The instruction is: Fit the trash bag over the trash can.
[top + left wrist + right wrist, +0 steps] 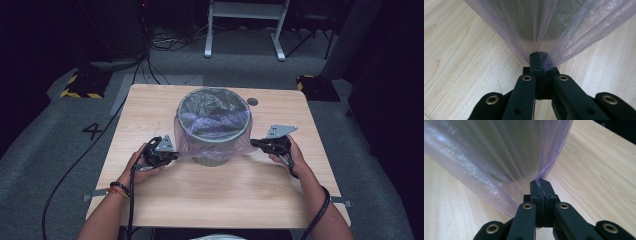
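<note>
Wooden table (150,200) bears a grey bin (214,120); left gripper (170,155) and right gripper (256,143) pinch its purple bag (186,142) tight

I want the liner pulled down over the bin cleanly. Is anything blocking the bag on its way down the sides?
Nothing visible does. The left gripper and right gripper each pinch the purple bag, stretched around the bin; the table around it is bare.

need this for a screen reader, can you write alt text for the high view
A person holds a gripper in each hand, the left gripper and right gripper each shut on the edge of a purple plastic bag stretched down over a round grey bin. The bin stands on a light wooden table.
</note>
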{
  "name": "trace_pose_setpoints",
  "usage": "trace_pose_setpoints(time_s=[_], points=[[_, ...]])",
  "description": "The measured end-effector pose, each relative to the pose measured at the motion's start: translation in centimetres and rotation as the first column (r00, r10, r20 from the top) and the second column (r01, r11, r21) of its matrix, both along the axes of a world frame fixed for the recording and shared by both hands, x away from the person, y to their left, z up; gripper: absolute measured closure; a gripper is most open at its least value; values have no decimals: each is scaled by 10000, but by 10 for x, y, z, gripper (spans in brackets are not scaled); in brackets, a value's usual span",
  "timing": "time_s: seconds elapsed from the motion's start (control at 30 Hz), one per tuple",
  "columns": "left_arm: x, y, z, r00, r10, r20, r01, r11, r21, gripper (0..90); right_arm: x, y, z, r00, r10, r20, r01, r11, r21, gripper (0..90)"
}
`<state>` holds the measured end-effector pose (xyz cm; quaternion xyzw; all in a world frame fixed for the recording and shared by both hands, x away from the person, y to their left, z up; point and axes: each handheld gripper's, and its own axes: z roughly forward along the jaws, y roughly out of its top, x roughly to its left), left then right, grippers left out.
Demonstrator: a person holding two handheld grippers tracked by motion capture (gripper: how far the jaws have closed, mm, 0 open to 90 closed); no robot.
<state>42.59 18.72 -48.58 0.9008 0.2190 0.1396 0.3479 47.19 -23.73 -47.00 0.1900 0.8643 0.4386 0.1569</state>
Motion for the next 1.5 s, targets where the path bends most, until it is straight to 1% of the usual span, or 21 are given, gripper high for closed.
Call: trace_pose_setpoints(time_s=[0.17, 0.33, 0.4, 0.53, 0.63, 0.67, 0.7, 0.73, 0.8, 0.83, 0.87, 0.97, 1.03, 1.1, 1.13, 1.17, 1.2, 1.3, 1.37, 1.43, 1.5], points=[[10, -2, -7, 9989, 374, -266, -376, 9993, -83, 898, 9, 7, -8, 9979, -563, -333, 546, 9973, -496, 900], [14, 6, -9, 9937, 1037, -422, -1069, 9907, -839, 843, 18, 12, -20, 9871, -1447, -682, 1391, 9870, -806, 900], [14, 10, -9, 9916, 1249, -333, -1275, 9875, -923, 803, 20, 12, -23, 9822, -1733, -730, 1669, 9822, -858, 900], [10, 16, -5, 9885, 1487, -280, -1511, 9798, -1308, 624, 20, 9, -22, 9779, -1969, -710, 1915, 9786, -759, 900], [5, 18, -4, 9826, 1842, -238, -1857, 9745, -1262, 396, 20, 5, -22, 9750, -2086, -768, 2036, 9767, -674, 892], [3, 19, -3, 9799, 1965, -342, -1993, 9698, -1402, 329, 20, 4, -22, 9738, -2137, -781, 2087, 9756, -679, 877], [3, 21, -2, 9773, 2052, -531, -2110, 9658, -1505, 255, 20, 3, -22, 9740, -2134, -760, 2086, 9758, -655, 833], [1, 22, 0, 9747, 2162, -566, -2225, 9623, -1565, 198, 19, 2, -22, 9748, -2136, -639, 2092, 9755, -687, 727], [-3, 26, 4, 9748, 2146, -607, -2223, 9561, -1907, 187, 18, 2, -21, 9734, -2220, -562, 2174, 9729, -791, 589], [-6, 28, 7, 9731, 2246, -512, -2304, 9497, -2123, 181, 17, 0, -20, 9763, -2070, -623, 2023, 9765, -740, 534], [-10, 29, 8, 9742, 2224, -386, -2253, 9479, -2251, 172, 15, -1, -18, 9780, -1991, -617, 1949, 9784, -686, 488], [-20, 30, 11, 9764, 2148, -222, -2140, 9486, -2333, 157, 7, -8, -9, 9796, -1954, -480, 1945, 9807, -220, 357], [-26, 29, 13, 9778, 2078, -267, -2084, 9518, -2252, 156, 2, -13, 0, 9791, -2003, -362, 2008, 9796, 115, 334], [-33, 29, 15, 9769, 2137, 48, -2068, 9503, -2327, 155, -2, -17, 11, 9812, -1905, -307, 1919, 9802, 482, 301], [-36, 30, 16, 9788, 2044, 130, -1956, 9518, -2364, 155, -4, -18, 16, 9817, -1893, -221, 1904, 9798, 620, 298], [-38, 29, 15, 9768, 2137, 125, -2052, 9515, -2293, 158, -6, -19, 22, 9826, -1847, -170, 1855, 9793, 816, 294], [-39, 28, 13, 9736, 2284, 63, -2218, 9515, -2133, 157, -8, -20, 29, 9835, -1808, -123, 1811, 9783, 1008, 292], [-37, 28, 7, 9761, 2117, -494, -2172, 9574, -1900, 158, -12, -19, 50, 9837, -1791, 177, 1749, 9744, 1413, 292], [-37, 29, 6, 9778, 2018, -567, -2089, 9608, -1826, 159, -15, -15, 66, 9785, -1968, 621, 1882, 9744, 1229, 298], [-40, 30, 4, 9766, 2105, -447, -2152, 9564, -1973, 158, -16, -12, 80, 9778, -1918, 847, 1795, 9745, 1344, 297], [-40, 29, 0, 9774, 2022, -615, -2100, 9618, -1757, 160, -16, -10, 91, 9759, -1935, 1004, 1767, 9719, 1556, 297]])
